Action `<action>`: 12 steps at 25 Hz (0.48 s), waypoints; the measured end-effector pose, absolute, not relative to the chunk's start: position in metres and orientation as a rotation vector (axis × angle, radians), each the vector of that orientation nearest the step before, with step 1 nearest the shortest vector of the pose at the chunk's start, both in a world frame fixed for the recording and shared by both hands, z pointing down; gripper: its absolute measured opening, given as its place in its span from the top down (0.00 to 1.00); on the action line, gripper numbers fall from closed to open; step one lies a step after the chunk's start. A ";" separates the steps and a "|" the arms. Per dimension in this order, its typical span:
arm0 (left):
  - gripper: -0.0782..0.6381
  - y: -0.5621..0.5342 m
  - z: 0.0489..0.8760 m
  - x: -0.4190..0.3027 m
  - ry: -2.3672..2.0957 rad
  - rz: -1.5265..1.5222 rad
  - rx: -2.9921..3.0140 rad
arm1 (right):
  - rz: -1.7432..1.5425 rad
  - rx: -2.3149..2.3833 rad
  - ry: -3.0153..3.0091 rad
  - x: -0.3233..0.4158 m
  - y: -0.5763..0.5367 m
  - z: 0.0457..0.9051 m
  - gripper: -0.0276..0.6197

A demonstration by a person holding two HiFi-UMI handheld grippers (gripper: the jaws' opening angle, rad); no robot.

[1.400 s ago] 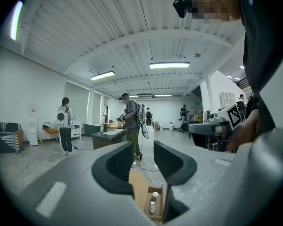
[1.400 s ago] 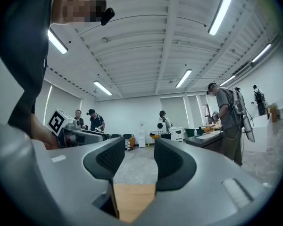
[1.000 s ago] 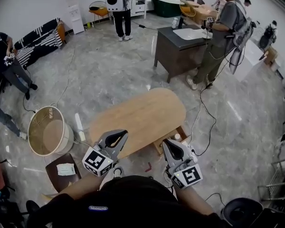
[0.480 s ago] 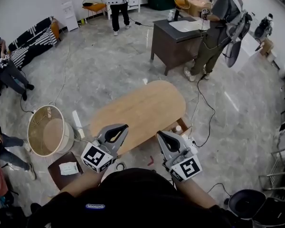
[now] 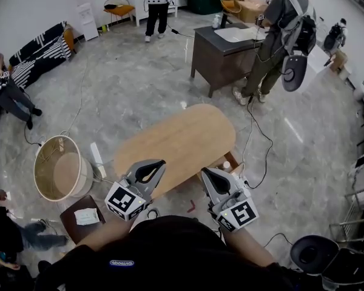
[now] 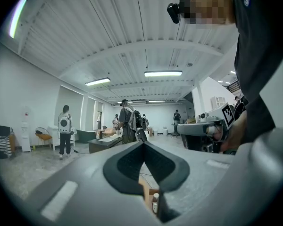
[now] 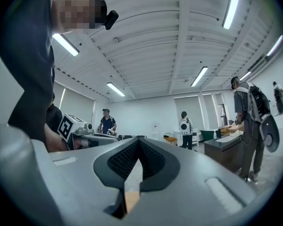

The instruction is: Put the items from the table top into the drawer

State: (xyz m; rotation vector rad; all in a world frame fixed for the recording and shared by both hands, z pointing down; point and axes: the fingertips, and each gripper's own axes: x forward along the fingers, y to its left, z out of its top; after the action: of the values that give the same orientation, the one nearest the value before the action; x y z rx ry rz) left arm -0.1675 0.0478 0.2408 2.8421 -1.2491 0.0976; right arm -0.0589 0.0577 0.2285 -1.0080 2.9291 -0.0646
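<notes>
Head view: the open drawer (image 5: 218,162) juts from the near right side of the oval wooden bench (image 5: 176,141), with a small white bottle (image 5: 227,164) standing inside; the bench top itself lies bare. The right tool (image 5: 204,170) hangs just beside the drawer, jaws pressed together on nothing. The left tool (image 5: 161,161) is held over the bench's near edge, also closed and empty. A round tan tub (image 5: 59,167) sits on the floor to the left, with a low dark stool (image 5: 82,217) carrying a slip of paper near it. A cable (image 5: 258,144) trails across the floor past the drawer. Beyond, a person (image 5: 273,35) stands at a dark desk (image 5: 221,53).
</notes>
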 end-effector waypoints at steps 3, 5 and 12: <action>0.89 0.046 0.244 -0.166 -1.233 0.091 2.841 | -0.053 -1.012 2.934 -0.060 0.057 0.228 0.91; 0.89 0.044 0.245 -0.165 -1.226 0.087 2.844 | -0.048 -1.019 2.930 -0.059 0.055 0.226 0.91; 0.89 0.039 0.247 -0.165 -1.215 0.082 2.849 | -0.046 -1.054 2.920 -0.056 0.048 0.227 0.91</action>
State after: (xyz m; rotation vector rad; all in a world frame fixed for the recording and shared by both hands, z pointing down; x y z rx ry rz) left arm -0.1651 0.0393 0.2465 2.8492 -1.2146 0.0816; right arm -0.0557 0.0475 0.2271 -1.0536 2.9197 -0.0455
